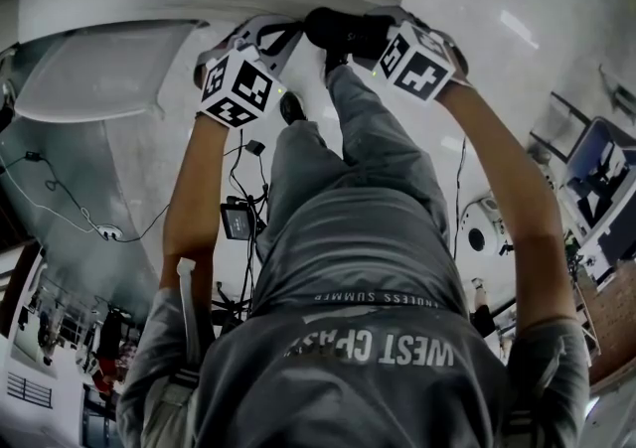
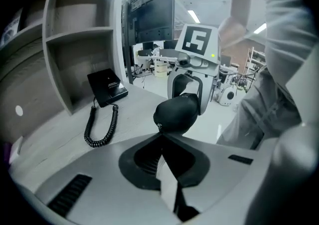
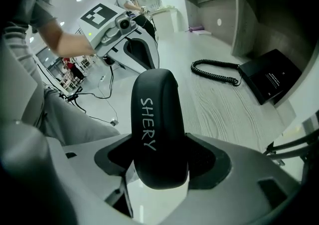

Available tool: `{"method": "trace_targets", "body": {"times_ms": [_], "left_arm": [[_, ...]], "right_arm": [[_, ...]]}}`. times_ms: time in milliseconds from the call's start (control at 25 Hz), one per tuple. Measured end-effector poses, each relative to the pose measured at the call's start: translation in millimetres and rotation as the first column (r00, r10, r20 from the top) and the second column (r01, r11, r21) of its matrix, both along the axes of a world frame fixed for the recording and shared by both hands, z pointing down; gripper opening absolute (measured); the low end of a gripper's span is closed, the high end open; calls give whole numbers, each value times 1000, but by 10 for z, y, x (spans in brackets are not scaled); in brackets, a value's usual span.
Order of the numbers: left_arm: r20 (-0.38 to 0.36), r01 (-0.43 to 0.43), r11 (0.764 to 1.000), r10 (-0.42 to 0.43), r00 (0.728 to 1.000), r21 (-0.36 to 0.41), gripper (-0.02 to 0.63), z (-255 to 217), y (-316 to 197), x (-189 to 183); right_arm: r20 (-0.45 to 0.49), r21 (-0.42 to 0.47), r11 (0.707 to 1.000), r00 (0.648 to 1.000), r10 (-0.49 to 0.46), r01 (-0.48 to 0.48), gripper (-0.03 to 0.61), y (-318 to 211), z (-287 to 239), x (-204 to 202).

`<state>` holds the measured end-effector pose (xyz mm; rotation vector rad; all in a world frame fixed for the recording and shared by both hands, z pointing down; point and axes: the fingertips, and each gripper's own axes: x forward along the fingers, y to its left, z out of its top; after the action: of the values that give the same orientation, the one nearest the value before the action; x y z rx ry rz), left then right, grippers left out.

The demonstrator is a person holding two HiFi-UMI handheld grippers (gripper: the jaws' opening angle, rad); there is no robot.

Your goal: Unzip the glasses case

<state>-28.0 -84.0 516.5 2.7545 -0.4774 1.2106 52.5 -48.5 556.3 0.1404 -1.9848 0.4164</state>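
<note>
A black oval glasses case [image 3: 157, 119] with white lettering is clamped across its width in my right gripper [image 3: 159, 161], held in the air over a pale desk. In the head view the case [image 1: 348, 31] hangs between both grippers, above the person's knees. My left gripper [image 2: 160, 131] has its jaws shut together, tips against the near end of the case [image 2: 175, 114], pinching the small zipper pull [image 2: 159, 125] there. The right gripper [image 2: 192, 77] faces it from behind the case. The zip's line itself is hard to make out.
A black desk phone [image 2: 106, 87] with a coiled cord [image 2: 99, 126] lies on the desk [image 3: 224, 109] under grey shelves [image 2: 75, 44]. A dark monitor [image 2: 149, 14] stands further back. Cables run over the floor [image 1: 238, 168] below.
</note>
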Motion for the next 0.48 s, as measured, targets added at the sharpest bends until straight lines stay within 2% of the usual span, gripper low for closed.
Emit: {"method": "trace_targets", "body": {"times_ms": [320, 480], "left_arm": [[66, -21, 1000, 19, 998, 21, -2, -25, 11, -7], [128, -33, 999, 30, 991, 24, -2, 16, 34, -38]], "right_arm": [[-45, -105, 991, 996, 74, -79, 313, 20, -26, -29], [-80, -121, 989, 994, 77, -86, 313, 14, -2, -48]]}}
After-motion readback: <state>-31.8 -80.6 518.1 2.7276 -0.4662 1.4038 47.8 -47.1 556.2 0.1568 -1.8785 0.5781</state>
